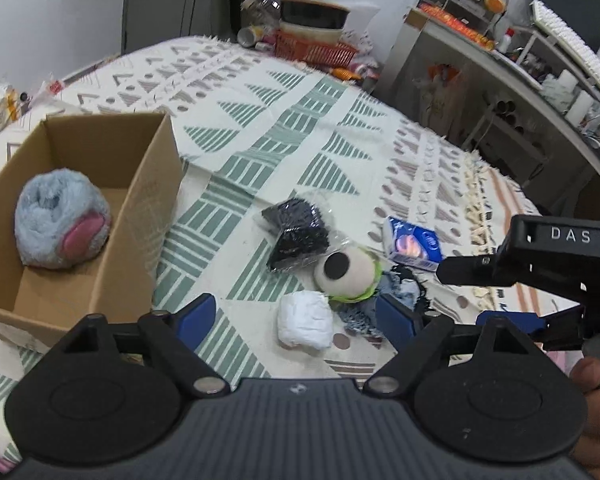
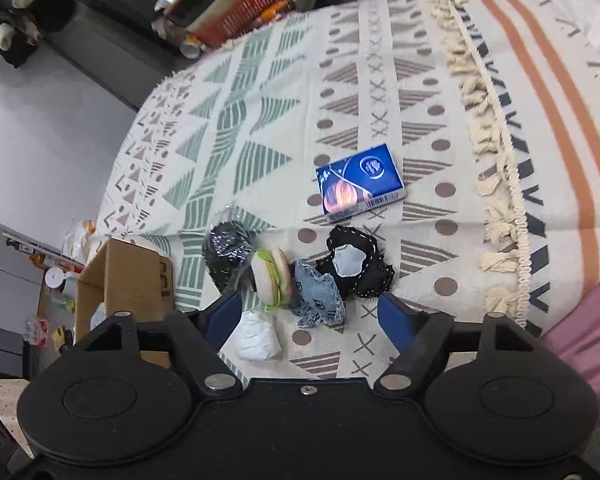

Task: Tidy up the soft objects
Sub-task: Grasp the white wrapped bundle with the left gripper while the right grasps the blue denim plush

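Both tools are spread wide and hold nothing: the left gripper (image 1: 298, 318) hangs over the white wad (image 1: 306, 326), and the right gripper (image 2: 312, 312) hangs over the denim scrap (image 2: 318, 298). The remaining soft objects lie in a tight cluster on the patterned blanket (image 1: 260, 120): the white wad, the burger plush (image 1: 348, 270), the denim scrap, the black stitched cloth (image 2: 354, 266) and the black item in clear wrap (image 1: 296, 236); the blue tissue pack (image 2: 360, 182) lies just beyond them. Risk, as judged: because the burger plush touches the denim scrap and the wrapped item, a closing grip is likely to catch two objects at once or drag a neighbour across the blanket. The clear wrap may slip between the fingers. The two tools work close together and may collide over the cluster. The cardboard box (image 1: 152, 184) stands open to the left, near the cluster, and contains one fluffy grey-blue plush (image 1: 62, 226) with a pink patch; the rest of its floor is bare.
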The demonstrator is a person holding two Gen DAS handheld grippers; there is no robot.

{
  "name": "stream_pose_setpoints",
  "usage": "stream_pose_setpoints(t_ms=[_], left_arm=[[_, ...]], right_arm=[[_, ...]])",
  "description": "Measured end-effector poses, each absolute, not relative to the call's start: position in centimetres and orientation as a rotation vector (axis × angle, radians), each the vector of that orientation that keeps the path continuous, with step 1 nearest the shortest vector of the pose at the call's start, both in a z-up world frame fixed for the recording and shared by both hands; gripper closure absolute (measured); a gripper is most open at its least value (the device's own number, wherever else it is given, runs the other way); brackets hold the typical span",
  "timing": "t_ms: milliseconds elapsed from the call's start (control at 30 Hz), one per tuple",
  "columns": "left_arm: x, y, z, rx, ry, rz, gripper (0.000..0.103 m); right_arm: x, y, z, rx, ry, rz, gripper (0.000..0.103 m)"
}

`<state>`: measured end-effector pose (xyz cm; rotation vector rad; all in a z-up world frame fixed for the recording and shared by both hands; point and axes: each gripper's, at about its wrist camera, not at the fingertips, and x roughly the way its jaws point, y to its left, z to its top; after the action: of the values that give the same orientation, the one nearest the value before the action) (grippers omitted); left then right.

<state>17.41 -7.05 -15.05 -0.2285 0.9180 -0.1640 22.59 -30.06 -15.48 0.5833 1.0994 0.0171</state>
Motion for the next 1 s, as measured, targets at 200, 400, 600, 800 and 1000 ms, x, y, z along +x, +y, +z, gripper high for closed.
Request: stream_pose_setpoints(t_ms=[200,400,600,800,1000], left_arm=[[19.1,-7.7,-16.8,-0.224,0.965,-0.153,0.021],[20.6,-8.8,-18.6,-0.2,1.013,-0.145,0.027],[21.6,-9.8,-20.4,-0.187,1.061,-0.145,0.037],[22.1,-10.1,-21.5,-0.218,1.107,-0.152,0.06],[21.9,-10.4,-21.3,-0.193,1.104,-0.156,0.061]], right_arm=[[24.3,-30.3,-17.8,0.627,1.171,0.034,0.042],[25.6,-30.2,-19.8,0.657,1.223,0.037,0.055],[26.4,-30.0,-21.0,0.657,1.248,0.051,0.056],[26.9,-29.5,-21.6,0.631,1.265,0.056,0.066],[26.7,-28.7,-21.3,0.587,1.252,0.07,0.086]])
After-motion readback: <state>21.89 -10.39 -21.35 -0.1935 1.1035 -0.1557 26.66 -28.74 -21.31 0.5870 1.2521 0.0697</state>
